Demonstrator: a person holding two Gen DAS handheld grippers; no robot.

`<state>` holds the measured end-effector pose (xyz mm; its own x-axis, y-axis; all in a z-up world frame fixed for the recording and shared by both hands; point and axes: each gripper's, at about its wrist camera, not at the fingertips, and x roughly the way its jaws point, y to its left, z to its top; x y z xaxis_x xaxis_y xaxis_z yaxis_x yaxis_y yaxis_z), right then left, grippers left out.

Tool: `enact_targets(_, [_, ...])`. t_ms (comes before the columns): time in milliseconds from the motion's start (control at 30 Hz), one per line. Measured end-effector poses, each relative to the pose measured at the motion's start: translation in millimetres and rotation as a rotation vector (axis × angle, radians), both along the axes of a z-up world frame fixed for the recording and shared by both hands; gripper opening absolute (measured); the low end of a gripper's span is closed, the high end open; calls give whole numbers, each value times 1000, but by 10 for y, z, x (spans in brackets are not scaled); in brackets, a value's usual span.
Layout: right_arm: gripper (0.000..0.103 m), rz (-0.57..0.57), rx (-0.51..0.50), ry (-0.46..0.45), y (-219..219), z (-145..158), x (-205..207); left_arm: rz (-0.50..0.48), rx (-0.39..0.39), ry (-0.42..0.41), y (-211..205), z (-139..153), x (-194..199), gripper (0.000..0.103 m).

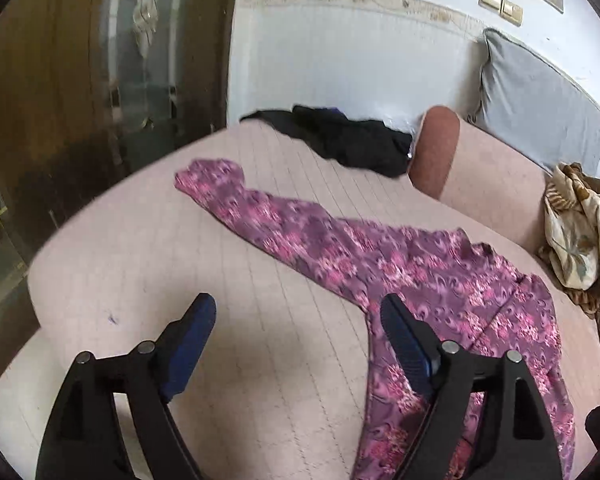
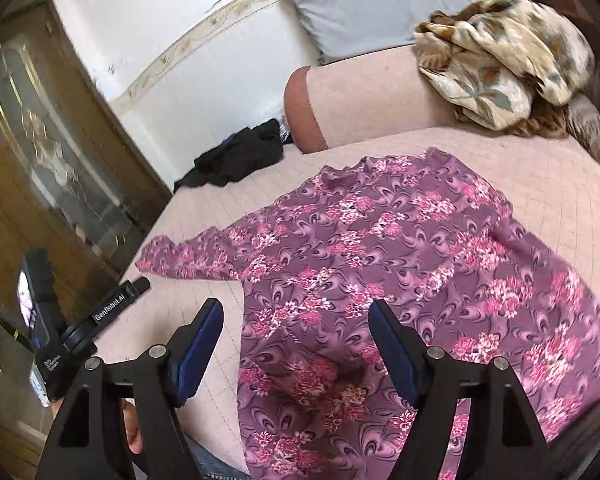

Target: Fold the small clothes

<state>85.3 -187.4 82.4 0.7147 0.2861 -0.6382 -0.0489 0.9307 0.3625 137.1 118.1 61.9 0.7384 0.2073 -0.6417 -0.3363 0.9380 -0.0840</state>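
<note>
Nearest the lens in each wrist view stand the blue pads of a tool spread wide with nothing between them: the left tool (image 1: 298,312) hangs over bare bedcover with the purple floral top (image 1: 420,280) under and beyond its right finger, and the right tool (image 2: 296,318) hangs over the lower part of the same top (image 2: 380,248), its left finger over the bare cover at the cloth's edge. The garment lies spread flat on the pink bed (image 1: 140,260), body toward the tools and one long sleeve running out ahead and to the left of them, its cuff well apart from either tool. Neither tool touches the cloth, so the step in hand looks like the pause after laying the top out, with no fold yet made in what shows. The next move probably calls for bringing a tool down on the sleeve or a side edge, pinching a single layer cleanly, and carrying it across the body without dragging the rest. Far ahead of the tools a black garment (image 1: 340,140) lies crumpled near the bed's far edge, and a beige patterned cloth (image 2: 500,60) is heaped ahead to the right by a grey pillow (image 2: 372,4). No basket, box or other container shows in either view, so nothing can be said of contents
</note>
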Motion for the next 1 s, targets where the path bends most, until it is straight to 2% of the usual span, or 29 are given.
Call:
enact_targets(200, [80, 16, -75, -9, 245, 262, 61, 22, 38, -45, 84, 137, -88, 85])
enact_targets(367, [80, 53, -86, -27, 417, 442, 187, 19, 19, -50, 176, 195, -116, 85])
enact_targets(433, [80, 74, -105, -32, 509, 516, 289, 24, -7, -48, 267, 208, -94, 86])
enact_targets(500, [80, 102, -96, -28, 587, 555, 412, 52, -98, -15, 464, 175, 12, 92])
enact_targets(600, [80, 123, -42, -1, 661, 524, 653, 106, -310, 63, 868, 44, 302, 92])
enact_targets(700, [80, 137, -10, 43, 792, 407, 988, 231, -427, 107, 1329, -72, 668, 92])
enact_targets(800, [80, 161, 27, 78, 933, 269, 1282, 309, -448, 121, 1697, -136, 1099, 92])
enact_targets(933, [80, 189, 35, 106, 1068, 66, 1592, 440, -359, 226, 2184, -458, 1778, 92])
enact_targets(1000, [80, 208, 31, 108, 1113, -69, 1730, 462, -394, 231, 2355, -650, 1994, 89])
